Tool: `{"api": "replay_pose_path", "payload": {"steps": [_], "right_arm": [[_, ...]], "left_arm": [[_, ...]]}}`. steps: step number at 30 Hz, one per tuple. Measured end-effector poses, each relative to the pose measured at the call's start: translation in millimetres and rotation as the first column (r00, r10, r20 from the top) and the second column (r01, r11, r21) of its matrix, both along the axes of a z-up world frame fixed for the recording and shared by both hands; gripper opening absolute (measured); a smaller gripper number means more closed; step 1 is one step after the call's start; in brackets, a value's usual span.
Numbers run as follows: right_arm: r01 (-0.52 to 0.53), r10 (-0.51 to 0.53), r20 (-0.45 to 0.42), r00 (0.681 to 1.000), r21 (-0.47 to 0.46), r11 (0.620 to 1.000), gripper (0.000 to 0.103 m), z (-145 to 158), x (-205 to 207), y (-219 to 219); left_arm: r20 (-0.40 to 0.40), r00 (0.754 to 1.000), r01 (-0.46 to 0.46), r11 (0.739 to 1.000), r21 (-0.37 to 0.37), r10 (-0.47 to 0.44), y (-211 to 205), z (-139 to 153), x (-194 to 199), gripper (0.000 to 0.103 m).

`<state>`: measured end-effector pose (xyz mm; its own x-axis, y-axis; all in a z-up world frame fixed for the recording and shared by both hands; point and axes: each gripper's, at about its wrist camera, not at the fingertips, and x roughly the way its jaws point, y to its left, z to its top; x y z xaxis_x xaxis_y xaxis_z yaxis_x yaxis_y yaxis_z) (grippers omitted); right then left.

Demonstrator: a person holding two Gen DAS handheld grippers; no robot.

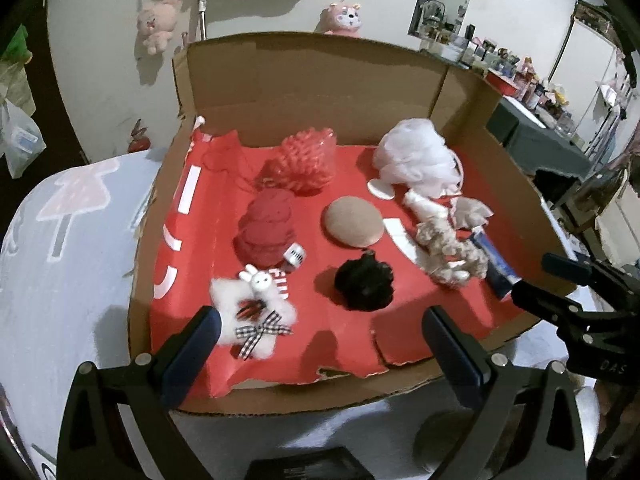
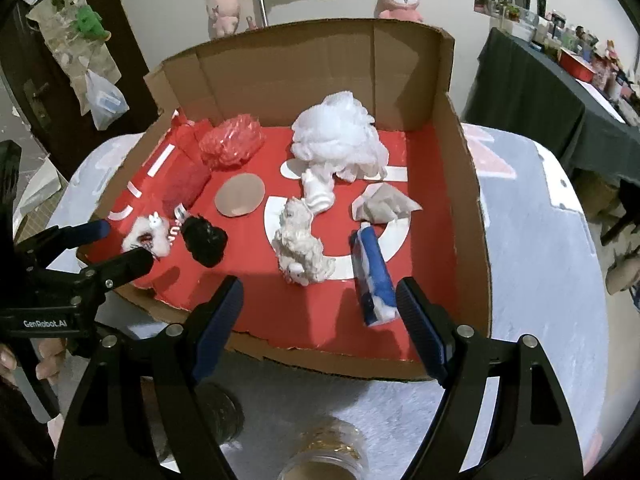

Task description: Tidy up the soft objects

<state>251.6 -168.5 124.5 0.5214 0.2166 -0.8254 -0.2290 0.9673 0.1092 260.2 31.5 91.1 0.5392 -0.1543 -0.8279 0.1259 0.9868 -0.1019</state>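
We see the soft things spread on the red floor of an open cardboard box [image 1: 304,80]: a white mesh puff [image 1: 416,160] and a red one [image 1: 304,164] at the back. A tan round pad [image 1: 352,222] lies mid-floor, a black puff [image 1: 364,282] and a white fluffy bunny clip [image 1: 256,312] nearer us, a cream plush [image 1: 448,252] to the right

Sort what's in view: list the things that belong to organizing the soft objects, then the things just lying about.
Part of the job:
white mesh pouf
red mesh pouf
black pouf
tan round sponge
fluffy white bunny clip
cardboard box

Just lying about:
pink plush toys on the wall
glass jar
plastic bag
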Motion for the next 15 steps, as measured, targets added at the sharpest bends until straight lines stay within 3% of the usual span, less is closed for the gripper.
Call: {"api": "replay_pose_path", "payload": {"steps": [15], "right_arm": [[0.017, -0.017, -0.008, 1.0, -0.02, 1.0, 0.078, -20.1, 0.9, 1.2]], "left_arm": [[-0.043, 0.999, -0.025, 1.0, 0.013, 0.025, 2.7, -15.6, -3.4, 0.102]]}}
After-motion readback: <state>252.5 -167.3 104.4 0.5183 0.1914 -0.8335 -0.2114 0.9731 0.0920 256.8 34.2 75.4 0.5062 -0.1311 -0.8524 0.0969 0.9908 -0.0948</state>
